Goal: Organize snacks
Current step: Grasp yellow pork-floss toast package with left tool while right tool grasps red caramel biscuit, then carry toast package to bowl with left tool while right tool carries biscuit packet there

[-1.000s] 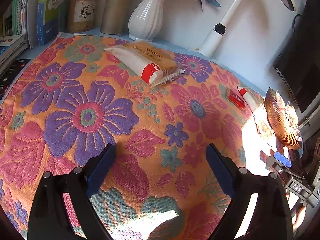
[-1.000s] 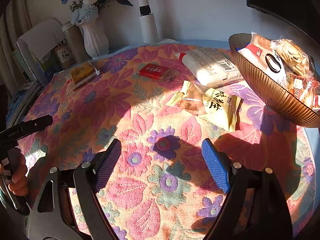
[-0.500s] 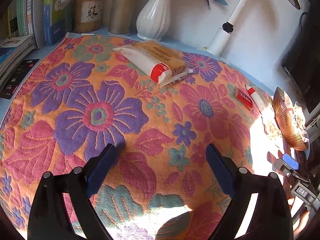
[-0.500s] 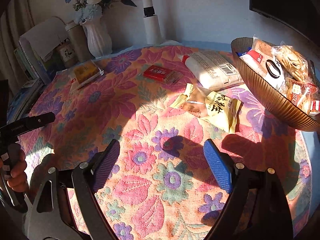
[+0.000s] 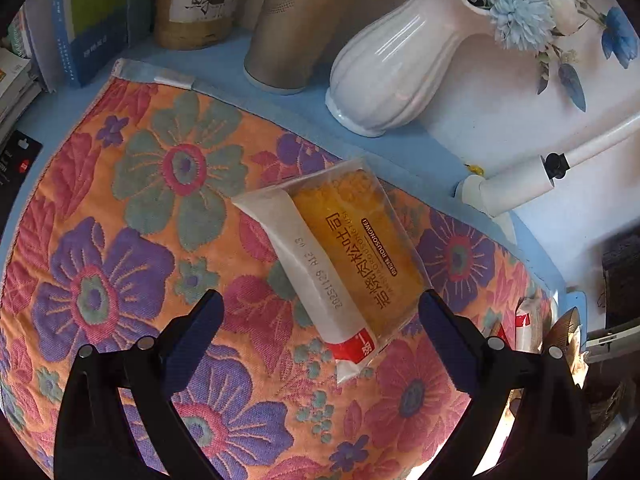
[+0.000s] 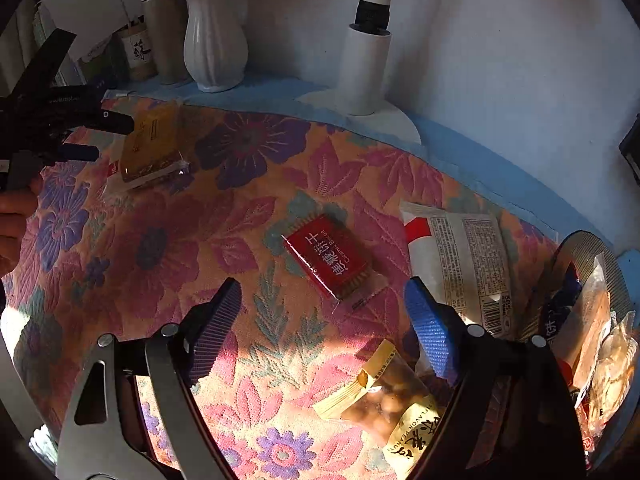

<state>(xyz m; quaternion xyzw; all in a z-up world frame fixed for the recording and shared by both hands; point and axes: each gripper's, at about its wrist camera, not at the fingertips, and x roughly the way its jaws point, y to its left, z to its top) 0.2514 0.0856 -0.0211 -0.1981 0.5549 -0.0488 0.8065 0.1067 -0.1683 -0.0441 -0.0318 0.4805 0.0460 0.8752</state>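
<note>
Left wrist view: left hand-held gripper (image 5: 320,312) opening wide, straddling but not touching toast packet (image 5: 340,256) flat on floral table (image 5: 100,200). Probably light, soft, slippery film; best pinched across short sides. Right hand-held gripper (image 6: 322,316) closing slightly, empty, near red biscuit packet (image 6: 328,260).

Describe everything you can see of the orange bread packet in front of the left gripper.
The orange bread packet is a flat, sealed plastic pouch: a clear window showing golden-orange bread, a white strip with a printed date, a red-and-white end and dark Chinese lettering. It lies flat and diagonal on the floral cloth, near the white vase. Nothing grips it; the left gripper is opening, its jaws astride the packet's near end without touching.
</note>
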